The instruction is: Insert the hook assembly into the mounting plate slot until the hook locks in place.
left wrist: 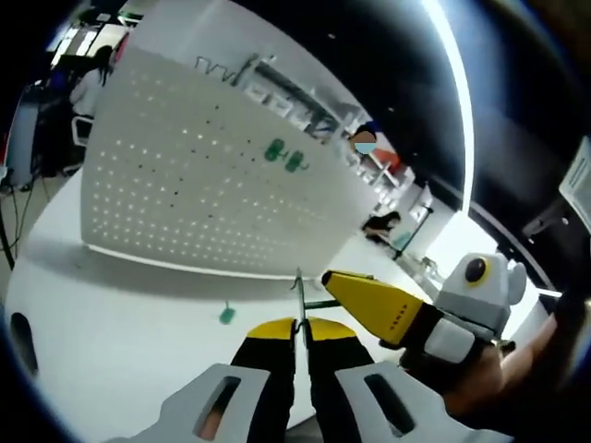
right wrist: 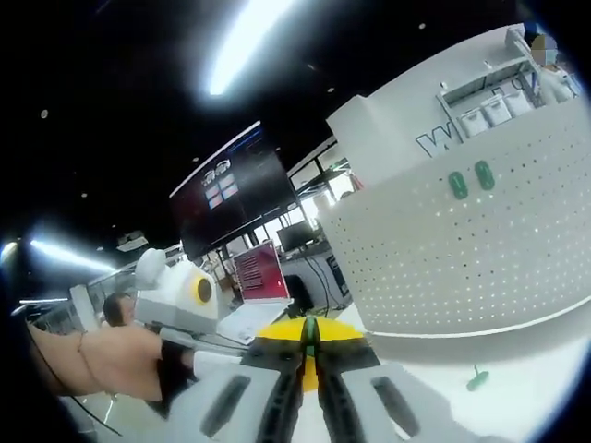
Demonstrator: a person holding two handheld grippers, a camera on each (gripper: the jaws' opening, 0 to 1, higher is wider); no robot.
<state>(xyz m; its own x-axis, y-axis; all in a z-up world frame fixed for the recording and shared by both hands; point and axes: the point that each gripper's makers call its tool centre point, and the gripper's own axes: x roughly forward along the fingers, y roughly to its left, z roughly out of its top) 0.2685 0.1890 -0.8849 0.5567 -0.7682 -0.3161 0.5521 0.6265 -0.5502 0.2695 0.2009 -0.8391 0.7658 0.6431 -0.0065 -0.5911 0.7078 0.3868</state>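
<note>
The white pegboard mounting plate [left wrist: 185, 185] [right wrist: 480, 258] stands upright on the table, with two green hooks [left wrist: 283, 155] [right wrist: 470, 178] fixed high on it. My left gripper [left wrist: 298, 325] is shut on a thin metal hook wire [left wrist: 298, 293] that sticks up between its yellow tips. The right gripper [left wrist: 325, 277] comes in from the right, with a thin green piece [left wrist: 319, 303] reaching toward that wire. In the right gripper view, my right gripper [right wrist: 309, 343] is shut on a thin green piece [right wrist: 309, 329]. Both grippers are well short of the plate.
A loose green hook part [left wrist: 227, 315] [right wrist: 476, 377] lies on the white table [left wrist: 111, 314] in front of the pegboard. A hand holds the left gripper [right wrist: 180, 295] at the left. Screens and desks stand behind, with people far off.
</note>
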